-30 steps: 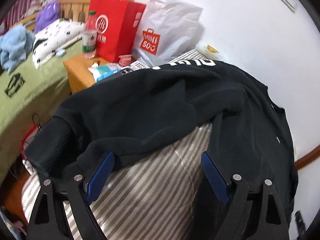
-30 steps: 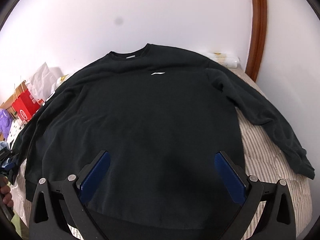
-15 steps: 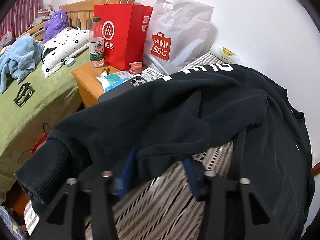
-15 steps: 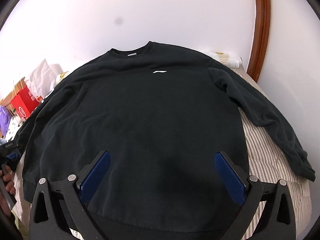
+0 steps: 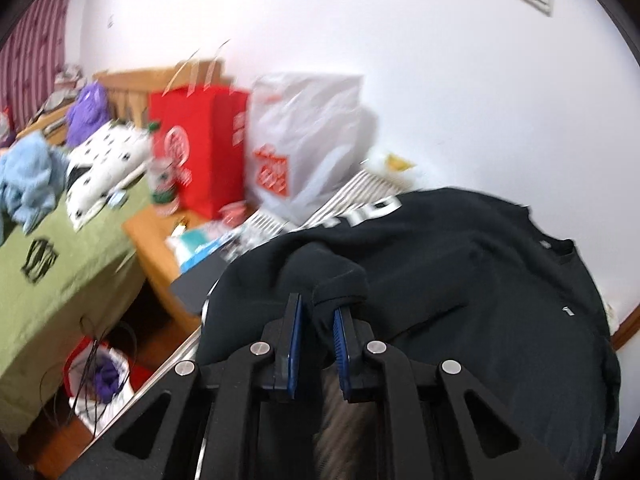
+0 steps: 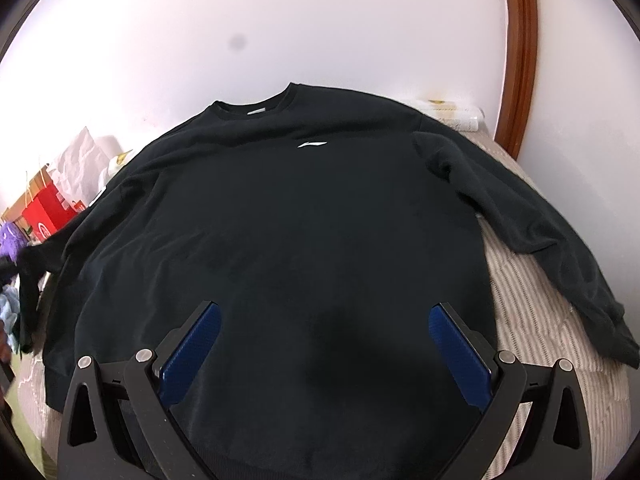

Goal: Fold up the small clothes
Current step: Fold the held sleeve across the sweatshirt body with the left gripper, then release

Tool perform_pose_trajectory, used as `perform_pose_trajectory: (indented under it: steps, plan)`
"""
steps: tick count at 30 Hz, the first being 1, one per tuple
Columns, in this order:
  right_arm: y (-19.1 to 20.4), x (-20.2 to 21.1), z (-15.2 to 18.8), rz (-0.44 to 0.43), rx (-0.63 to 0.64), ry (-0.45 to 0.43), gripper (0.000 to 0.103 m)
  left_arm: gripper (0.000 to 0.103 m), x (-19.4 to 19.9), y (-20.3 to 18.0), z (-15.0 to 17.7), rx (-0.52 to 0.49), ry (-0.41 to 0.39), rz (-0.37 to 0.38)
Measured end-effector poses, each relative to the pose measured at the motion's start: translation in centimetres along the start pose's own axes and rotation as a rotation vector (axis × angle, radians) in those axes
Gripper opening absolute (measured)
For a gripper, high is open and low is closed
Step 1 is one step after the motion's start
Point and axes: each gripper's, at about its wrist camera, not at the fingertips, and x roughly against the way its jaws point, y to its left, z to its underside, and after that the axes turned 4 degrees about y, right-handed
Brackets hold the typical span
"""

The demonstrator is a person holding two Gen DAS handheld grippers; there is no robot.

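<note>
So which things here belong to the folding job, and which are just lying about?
Part of the job:
- black sweatshirt
- its sleeve, pinched in the left gripper, whose jaws have just been closing
- right gripper, open above the hem

Lying about:
- red paper bag
- white shopping bag
- spotted pillow

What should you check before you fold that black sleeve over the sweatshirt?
1. Left gripper pinching the sleeve, jaws having just closed on it: ok.
2. Sleeve lifted off the bed: ok.
3. Sweatshirt body spread flat: ok.
4. Right gripper open, holding nothing: ok.
5. Other sleeve lying out to the side, unfolded: ok.
6. Grip firm enough to carry: cannot tell.
</note>
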Motion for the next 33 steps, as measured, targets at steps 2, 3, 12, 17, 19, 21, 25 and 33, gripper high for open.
perform_pose_trajectory:
  steps: [2, 3, 12, 17, 19, 21, 25, 33]
  plan:
    - [-0.7, 0.3, -0.2, 0.019, 0.003, -0.01, 0.102, 0.014, 0.2, -2.0, -1.0, -0.035, -0.023, 0.015]
    - [-1.1, 0.5, -0.2, 0.028, 0.003, -0.015, 0.102, 0.014, 0.4, -3.4, -1.6, -0.059, -0.04, 0.026]
    - [-7.0, 2.7, -1.0, 0.129, -0.045, -0.069, 0.102, 0.014, 1.4, -16.1, -4.9, -0.245, -0.146, 0.158]
    - [-10.2, 2.7, -1.0, 0.177, -0.09, -0.06, 0.102, 0.014, 0.6, -23.1, -4.2, -0.338, -0.14, 0.252]
    - [-11.1, 2.5, -1.0, 0.192, -0.099, -0.054, 0.102, 0.014, -0.1, -26.0, -3.4, -0.37, -0.121, 0.287]
    - [-11.9, 2.2, -0.9, 0.207, -0.109, -0.048, 0.102, 0.014, -1.0, -28.3, -2.1, -0.397, -0.093, 0.324]
    - [-13.4, 1.5, -0.8, 0.226, -0.132, -0.033, 0.102, 0.014, -2.7, -32.1, 0.5, -0.448, -0.036, 0.355]
    - [-14.4, -0.2, -0.6, 0.229, -0.146, -0.015, 0.102, 0.014, -6.0, -36.3, 4.8, -0.526, 0.062, 0.364]
